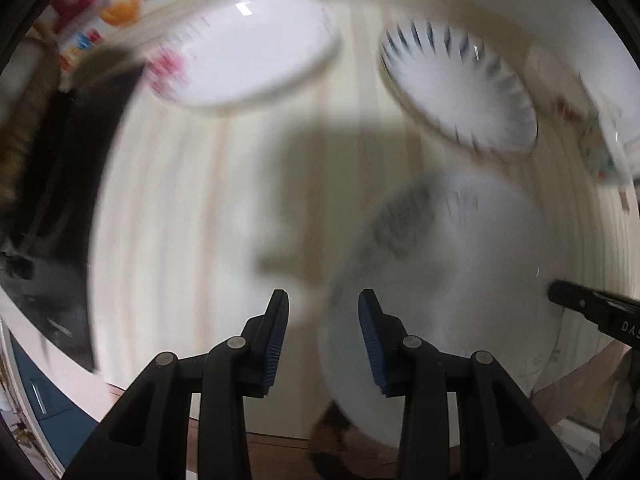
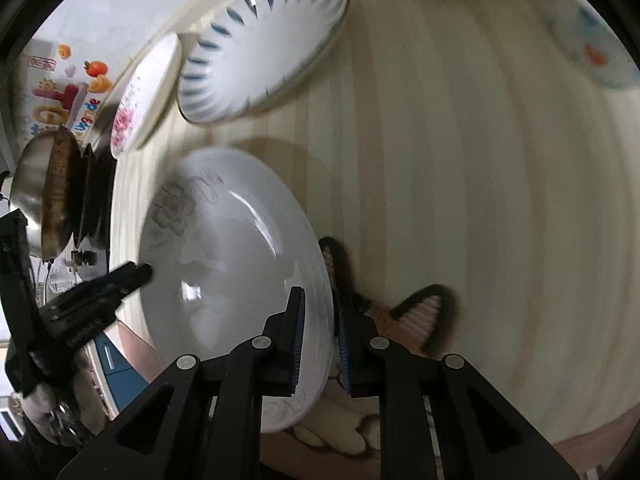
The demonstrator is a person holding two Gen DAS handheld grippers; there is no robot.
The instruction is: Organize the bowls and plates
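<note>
The right tool (image 2: 318,332) pinched the near rim of a white plate with a grey floral print (image 2: 224,248), holding it tilted above the pale striped wooden surface (image 2: 460,160), apparently mid-carry in the sorting of the dishes. The left tool (image 1: 323,334) hung spread and empty just beside the plate's far edge. At ten o'clock in the right wrist view a blue-dashed plate (image 2: 264,44) lay on the surface, a pink-flowered plate (image 2: 144,96) just beside it, and a plate with red and blue marks (image 2: 592,40) sat at one o'clock. The next move probably called for lowering the carried plate squarely onto a matching one. A steel pan (image 2: 44,192) and a bright fruit poster (image 2: 64,92) stood at nine o'clock
</note>
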